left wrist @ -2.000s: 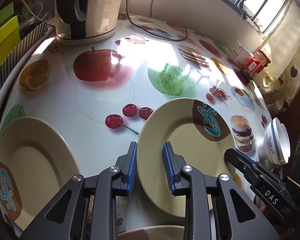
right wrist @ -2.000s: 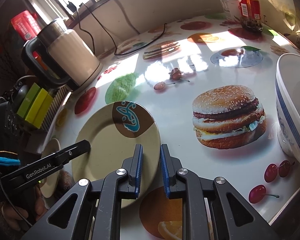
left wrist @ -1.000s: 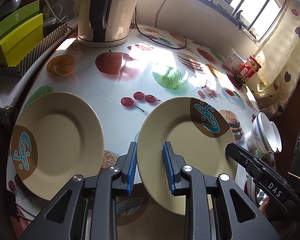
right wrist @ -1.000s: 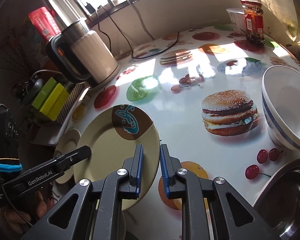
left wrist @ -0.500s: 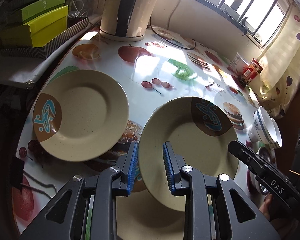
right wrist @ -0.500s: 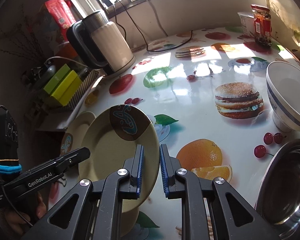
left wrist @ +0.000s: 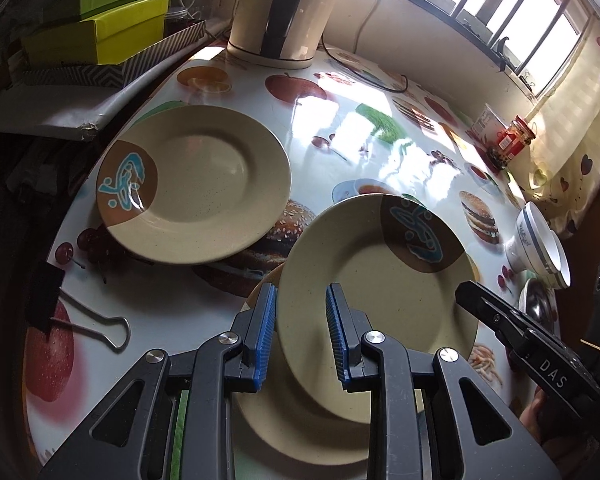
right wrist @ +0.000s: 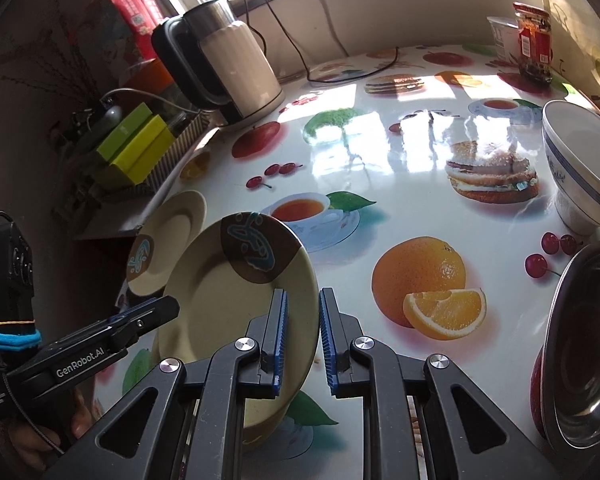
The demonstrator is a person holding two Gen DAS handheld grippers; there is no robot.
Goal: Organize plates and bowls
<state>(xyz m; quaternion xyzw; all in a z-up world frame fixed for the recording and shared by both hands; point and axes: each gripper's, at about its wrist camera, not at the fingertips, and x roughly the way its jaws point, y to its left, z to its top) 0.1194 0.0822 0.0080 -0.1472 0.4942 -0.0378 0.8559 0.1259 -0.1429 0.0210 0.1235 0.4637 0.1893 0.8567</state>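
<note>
Here both tools carry one beige plate (left wrist: 372, 280) between them, clear of the desk (left wrist: 340, 148). Left tool (left wrist: 300, 332): narrow gap, blue pads set on the plate's near rim. Right tool (right wrist: 302, 336): nearly closed, nipping the opposite rim edge-on; plate tilted, brown-and-blue emblem on its far side.

Landmark: the carried plate.
- Directly beneath it, a second beige plate (left wrist: 284, 420) lies flat on the desk, partly hidden by the left tool.
- To its left, well apart, a third plate (left wrist: 204, 184), emblem on the left.
- To its right, a blue-banded white bowl (right wrist: 580, 168) and, nearer, a steel bowl (right wrist: 580, 344).
- Binder clip (left wrist: 92, 324) at the near left desk edge.

Step in hand, as I judge it: stacking plates, carry phase. Next move calls for levelling the plate, centring it over the one beneath, lowering both sides together, then easing both grips off. Risk: uneven release lets it slide.
</note>
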